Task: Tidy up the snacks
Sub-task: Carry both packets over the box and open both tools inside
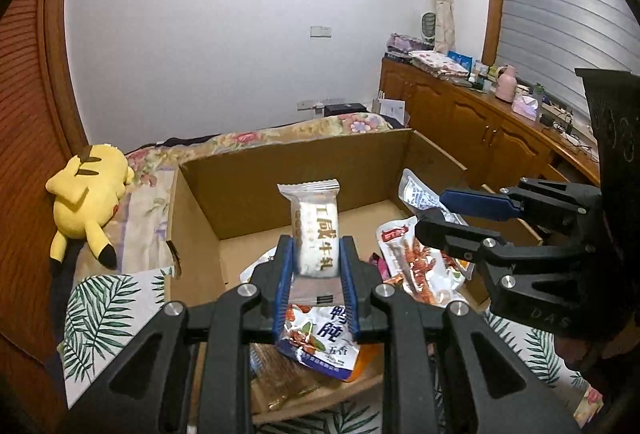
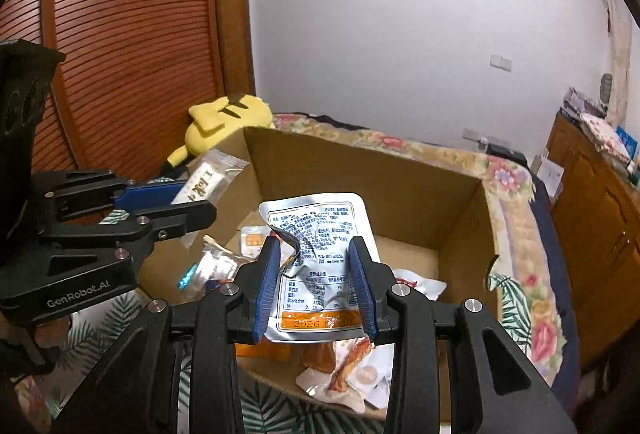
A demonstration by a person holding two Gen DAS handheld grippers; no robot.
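Left gripper (image 1: 316,274) clamps white snack bar (image 1: 319,230) upright | right gripper (image 2: 316,286) pinches silver pouch (image 2: 320,254) (both lifted clear, likely for sorting) | cardboard box (image 1: 296,162) beyond holds remaining packets.

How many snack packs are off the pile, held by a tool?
2. The white bar pack is clamped in the left tool; the silver pouch is clamped in the right tool. Both hang over the cardboard box.

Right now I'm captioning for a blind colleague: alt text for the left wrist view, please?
The left gripper holds a white wrapped snack bar upright above an open cardboard box with snack packets on its floor. A yellow plush toy lies left.
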